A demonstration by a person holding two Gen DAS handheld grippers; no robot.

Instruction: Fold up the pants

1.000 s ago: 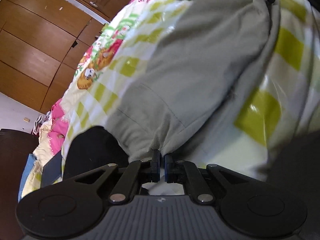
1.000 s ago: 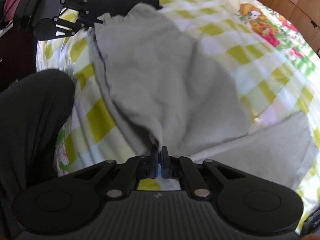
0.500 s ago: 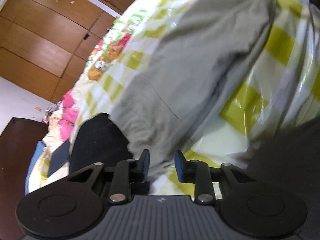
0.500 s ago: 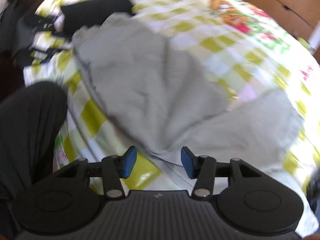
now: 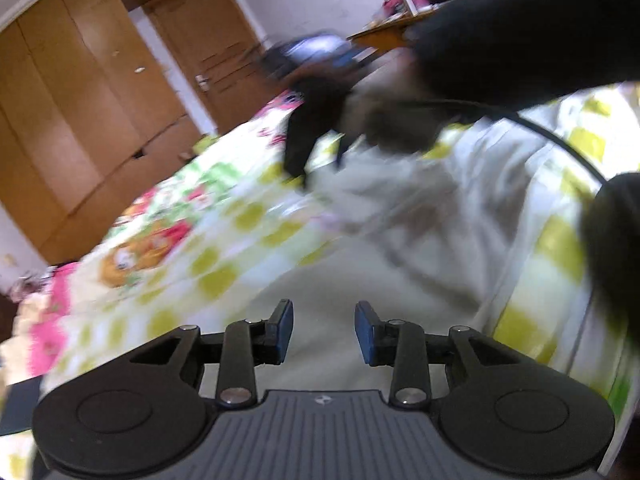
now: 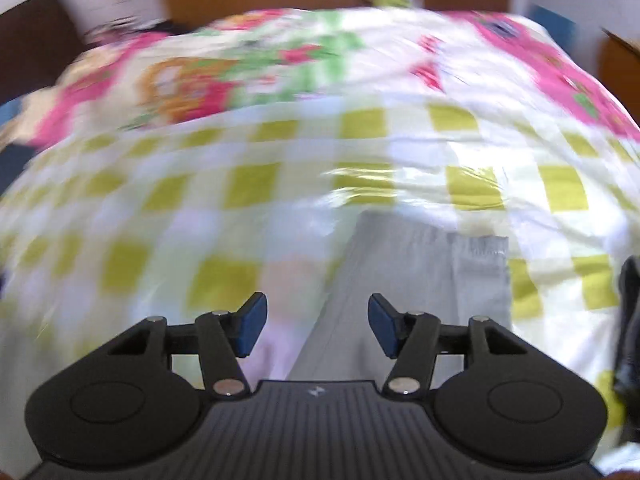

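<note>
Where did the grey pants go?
In the right wrist view the grey pants lie flat on the checked bedsheet, just beyond the right gripper, right of centre, with no cloth between its opening jaws.

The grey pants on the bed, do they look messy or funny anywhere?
A little. In the right wrist view the pants lie flat on the checked bedcover, but the leg ends do not match: one layer reaches further than the other, making a stepped edge. Nothing looks torn or spilled. The left view is too blurred to judge.
</note>
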